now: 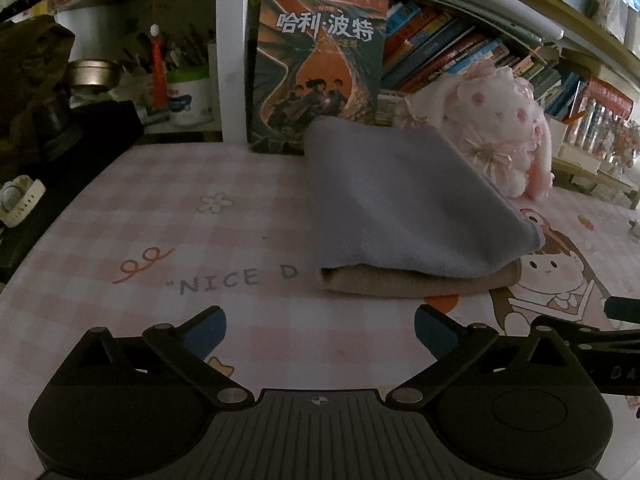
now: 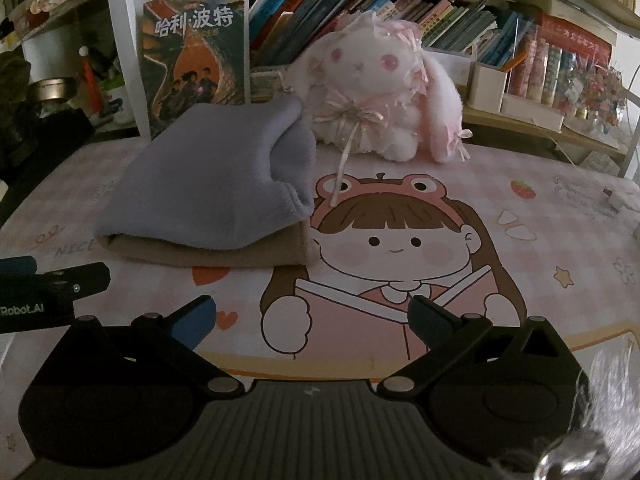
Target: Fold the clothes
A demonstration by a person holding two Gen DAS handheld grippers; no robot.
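A folded grey-lilac cloth (image 1: 400, 200) lies on top of a folded tan cloth (image 1: 416, 282) on the pink checked table mat (image 1: 200, 240). The stack also shows in the right wrist view, lilac cloth (image 2: 216, 184) over tan cloth (image 2: 224, 254), at the left. My left gripper (image 1: 320, 330) is open and empty, a little in front of the stack. My right gripper (image 2: 310, 318) is open and empty, over the cartoon girl print (image 2: 392, 248), to the right of the stack. The left gripper's body (image 2: 52, 292) shows at the right view's left edge.
A plush white-pink rabbit (image 2: 384, 88) sits behind the stack. A Harry Potter book (image 1: 316, 68) stands against the shelf upright. Rows of books (image 2: 400, 12) fill the shelf behind. A metal bowl (image 1: 92, 74), a white cup (image 1: 188, 96) and a watch (image 1: 18, 200) are at the left.
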